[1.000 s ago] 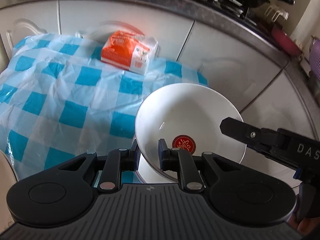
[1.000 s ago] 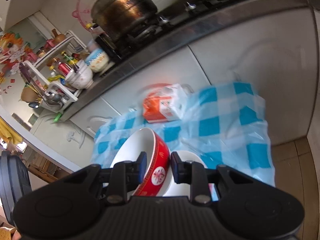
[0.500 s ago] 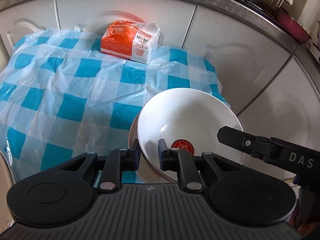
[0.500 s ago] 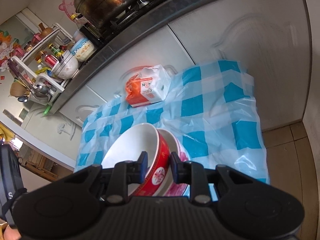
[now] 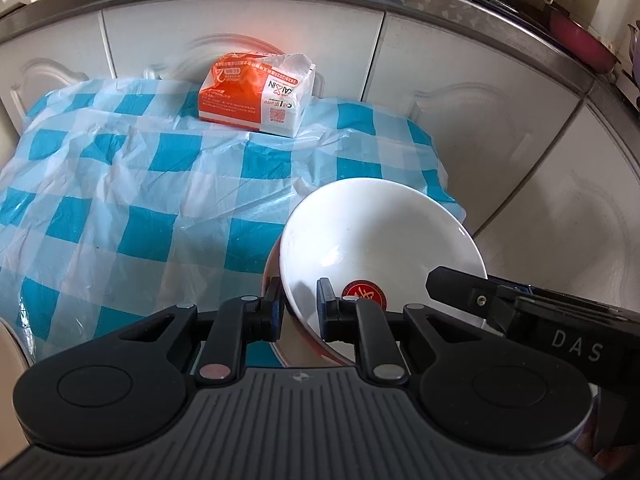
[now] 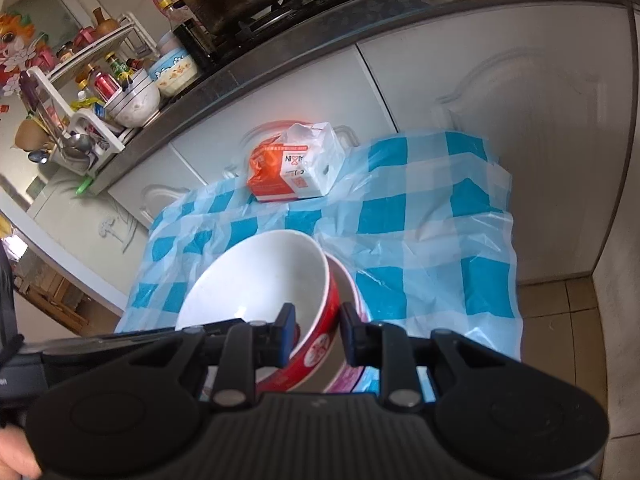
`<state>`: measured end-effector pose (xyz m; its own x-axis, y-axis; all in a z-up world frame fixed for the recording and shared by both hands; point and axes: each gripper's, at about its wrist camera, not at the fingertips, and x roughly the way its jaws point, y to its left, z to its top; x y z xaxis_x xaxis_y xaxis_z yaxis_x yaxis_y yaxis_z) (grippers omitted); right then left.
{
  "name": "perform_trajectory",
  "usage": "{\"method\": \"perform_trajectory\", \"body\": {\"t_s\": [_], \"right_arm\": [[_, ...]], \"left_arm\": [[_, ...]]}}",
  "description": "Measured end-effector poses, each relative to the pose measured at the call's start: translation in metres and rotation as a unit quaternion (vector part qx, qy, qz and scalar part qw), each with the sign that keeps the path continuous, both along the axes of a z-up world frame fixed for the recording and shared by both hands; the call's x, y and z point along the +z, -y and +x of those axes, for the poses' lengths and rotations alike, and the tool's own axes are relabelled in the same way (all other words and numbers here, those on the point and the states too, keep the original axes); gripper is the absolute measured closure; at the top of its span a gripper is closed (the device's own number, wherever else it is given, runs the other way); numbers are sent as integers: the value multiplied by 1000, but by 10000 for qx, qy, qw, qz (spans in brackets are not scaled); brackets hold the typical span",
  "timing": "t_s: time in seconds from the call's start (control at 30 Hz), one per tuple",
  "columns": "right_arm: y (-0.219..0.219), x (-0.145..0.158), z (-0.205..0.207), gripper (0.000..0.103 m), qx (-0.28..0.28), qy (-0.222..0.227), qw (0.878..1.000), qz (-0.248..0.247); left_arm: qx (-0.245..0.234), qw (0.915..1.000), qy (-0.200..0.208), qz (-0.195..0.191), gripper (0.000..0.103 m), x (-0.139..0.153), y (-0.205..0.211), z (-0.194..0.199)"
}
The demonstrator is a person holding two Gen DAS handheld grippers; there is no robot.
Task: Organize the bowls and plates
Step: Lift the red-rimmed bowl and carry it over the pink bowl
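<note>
Bowl pinched at its rim by both grippers above the checked cloth.

The bowl (image 5: 380,240), white inside and red outside, is clamped at opposite rim edges by the left gripper (image 5: 300,306) and right gripper (image 6: 318,336), tilted over a second bowl (image 6: 348,300) just beneath, with an orange pack (image 5: 256,94) well behind.

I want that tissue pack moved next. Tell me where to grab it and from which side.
Grip the tissue pack across its two long faces, coming from above and in front. It lies flat on the checked cover, close to the cabinet doors, so the far side looks cramped. The torn white top is loose film; pinch the firmer orange body lower down.
</note>
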<state>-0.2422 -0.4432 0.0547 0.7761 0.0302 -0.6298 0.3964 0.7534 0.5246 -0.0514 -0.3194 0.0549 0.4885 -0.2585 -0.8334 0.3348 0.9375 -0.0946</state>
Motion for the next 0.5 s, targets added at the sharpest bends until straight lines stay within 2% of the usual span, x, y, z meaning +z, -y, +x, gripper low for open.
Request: {"method": "perform_trajectory", "body": {"t_s": [0.5], "right_arm": [[-1,-1,1,81,9,-95,10000,-23]], "left_arm": [[-60,10000,-16,-38,78,2,-3,-1]]}}
